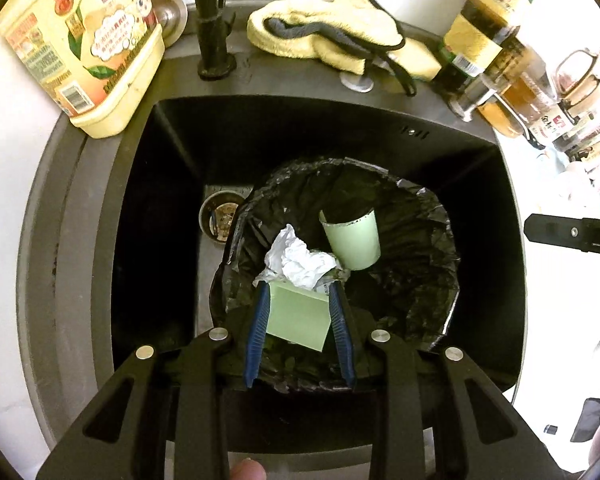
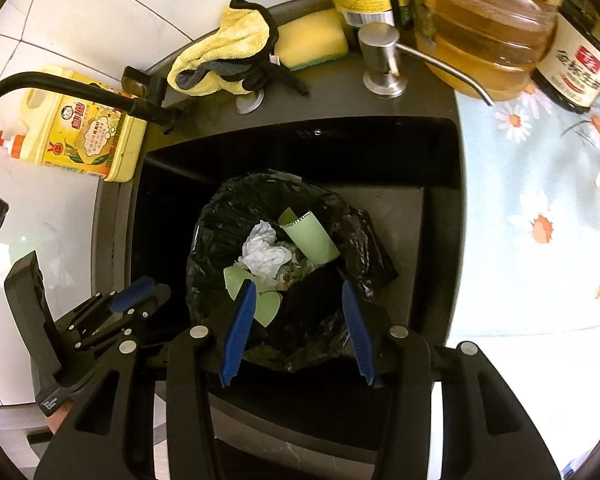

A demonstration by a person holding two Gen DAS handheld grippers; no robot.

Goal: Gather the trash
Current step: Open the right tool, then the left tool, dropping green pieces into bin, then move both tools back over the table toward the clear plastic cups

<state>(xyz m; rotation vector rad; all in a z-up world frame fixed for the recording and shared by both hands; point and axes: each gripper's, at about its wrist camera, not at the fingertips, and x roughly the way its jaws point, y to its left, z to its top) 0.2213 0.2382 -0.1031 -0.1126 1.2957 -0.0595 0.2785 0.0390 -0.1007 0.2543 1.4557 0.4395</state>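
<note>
Black sink [image 1: 172, 128] holding a bag-lined bin [image 1: 432, 280]. A green paper piece [image 1: 296, 316] is clamped in the left gripper [image 1: 300, 312] above the bin; release is judged next. The right gripper [image 2: 298, 304], spread empty, is poised alongside.

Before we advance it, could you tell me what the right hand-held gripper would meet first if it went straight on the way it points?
Probably the black plastic bin liner lying in the dark sink: the open, empty right hand-held gripper points into its mouth, towards the trash inside. Depth is unclear.
</note>
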